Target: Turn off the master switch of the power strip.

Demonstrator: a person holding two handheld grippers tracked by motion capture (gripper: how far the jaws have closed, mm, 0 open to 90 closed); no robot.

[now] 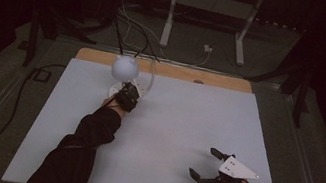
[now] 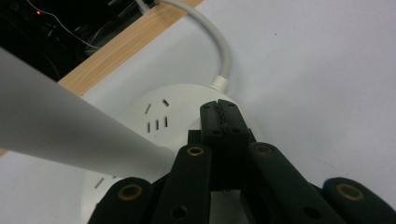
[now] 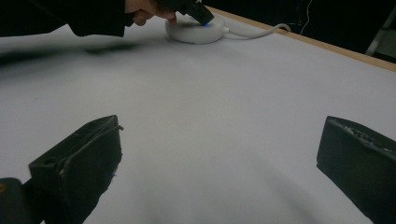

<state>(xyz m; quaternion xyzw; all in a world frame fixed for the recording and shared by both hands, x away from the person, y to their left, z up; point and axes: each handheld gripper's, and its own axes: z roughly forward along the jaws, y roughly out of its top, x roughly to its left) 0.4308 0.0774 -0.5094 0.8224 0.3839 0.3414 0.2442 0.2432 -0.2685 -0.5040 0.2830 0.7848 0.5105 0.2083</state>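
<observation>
1. The round white socket base (image 2: 154,116) sat near the far edge of the tabletop (image 1: 180,125), toward its far left corner, with a white lamp globe (image 1: 125,66) above it in the high view.
2. A white cord (image 2: 219,51) left the socket base and ran off over the far wooden edge strip (image 1: 174,71).
3. The left claw (image 2: 220,116) rested on top of the socket base, its jaws pressed together with nothing between them; slot openings showed just beside its tips.
4. A pale stem (image 2: 70,135) slanted across the left gripper view, meeting the socket base next to the claw.
5. The tabletop was a plain white sheet, bare from the socket base across to the near edge and the right edge.
6. The right claw (image 1: 204,164) lay well apart from the socket base, near the tabletop's near right corner, jaws spread wide and holding nothing.
7. In the right gripper view the socket base (image 3: 195,31) lay far off across open white surface, the other hand (image 3: 149,11) upon it.
8. Beyond the socket base the room was dark: grey floor, loose wires (image 1: 127,24), and a white metal frame (image 1: 210,13) stood behind the far edge.
9. Grey floor strips ran along both sides of the tabletop, with a black cable (image 1: 18,96) on the left.
</observation>
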